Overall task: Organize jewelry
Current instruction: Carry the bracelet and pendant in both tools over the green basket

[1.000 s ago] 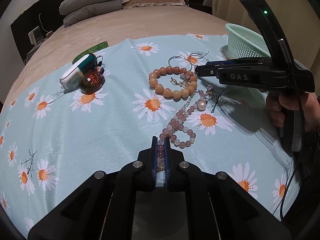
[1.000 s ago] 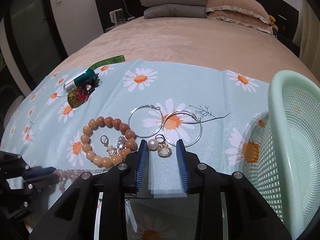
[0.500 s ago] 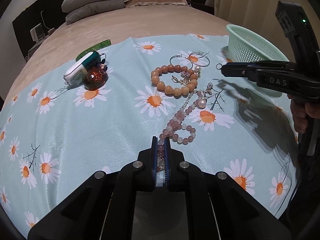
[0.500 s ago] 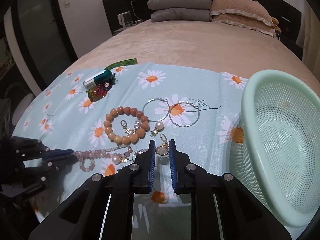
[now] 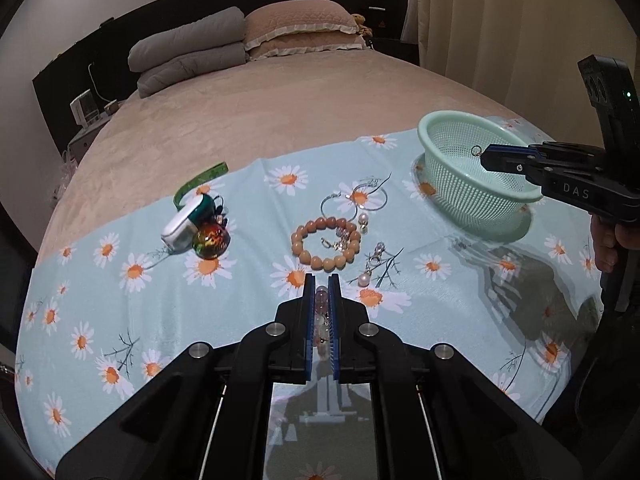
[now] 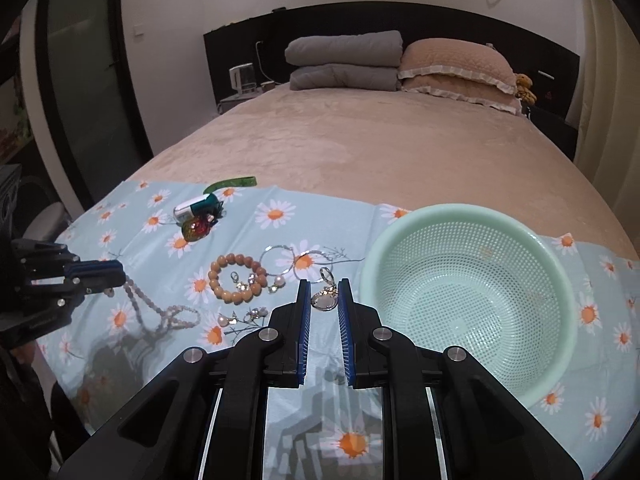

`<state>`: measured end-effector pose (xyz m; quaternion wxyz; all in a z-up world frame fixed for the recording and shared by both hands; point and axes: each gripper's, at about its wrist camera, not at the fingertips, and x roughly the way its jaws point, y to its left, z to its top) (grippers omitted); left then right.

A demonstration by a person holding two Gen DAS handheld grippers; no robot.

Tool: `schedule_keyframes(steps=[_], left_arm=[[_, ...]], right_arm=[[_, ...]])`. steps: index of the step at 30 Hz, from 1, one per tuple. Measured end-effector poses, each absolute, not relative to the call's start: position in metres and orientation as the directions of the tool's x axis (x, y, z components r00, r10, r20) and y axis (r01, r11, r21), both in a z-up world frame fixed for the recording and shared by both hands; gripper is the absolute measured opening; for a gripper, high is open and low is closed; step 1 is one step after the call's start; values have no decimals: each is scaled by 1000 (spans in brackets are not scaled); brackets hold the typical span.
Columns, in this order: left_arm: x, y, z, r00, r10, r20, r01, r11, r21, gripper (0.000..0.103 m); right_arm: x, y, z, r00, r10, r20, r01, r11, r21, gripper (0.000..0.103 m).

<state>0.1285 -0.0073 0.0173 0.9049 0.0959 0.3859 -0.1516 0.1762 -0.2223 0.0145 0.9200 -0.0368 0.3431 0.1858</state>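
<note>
My left gripper (image 5: 321, 285) is shut on a pink bead necklace (image 5: 321, 300) and holds it above the daisy cloth; in the right wrist view the necklace (image 6: 160, 312) hangs from it down to the cloth. My right gripper (image 6: 324, 290) is shut on a gold earring (image 6: 325, 299), raised just left of the mint green basket (image 6: 468, 240). In the left wrist view it (image 5: 486, 157) hovers at the basket (image 5: 472, 188) with the earring's ring sticking out. An orange bead bracelet (image 5: 325, 243), hoop earrings (image 5: 354, 199) and pearl earrings (image 5: 365, 278) lie on the cloth.
A white-and-teal case (image 5: 186, 222), a shiny round ornament (image 5: 211, 241) and a green strap (image 5: 200, 184) lie at the cloth's left. Pillows (image 5: 248, 40) sit at the bed's head. The cloth's front edge is near the grippers.
Both grippers have risen. The left one lifted the pink necklace off the cloth. The right one closed on the gold earring and carried it up toward the basket.
</note>
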Motion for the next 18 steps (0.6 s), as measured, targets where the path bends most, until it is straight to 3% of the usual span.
schedule_keyframes(steps=[6,18], left_arm=[[138,-48,72,730,-159,-665,363,914,180,7],[181,-146,145,766,-306,-566,492,846,208,7]], right_arm=[[174,-260,36,738,298,-606,-338,940,50,13],[190,-306,22,719,266,-642,-324,946,29,13]])
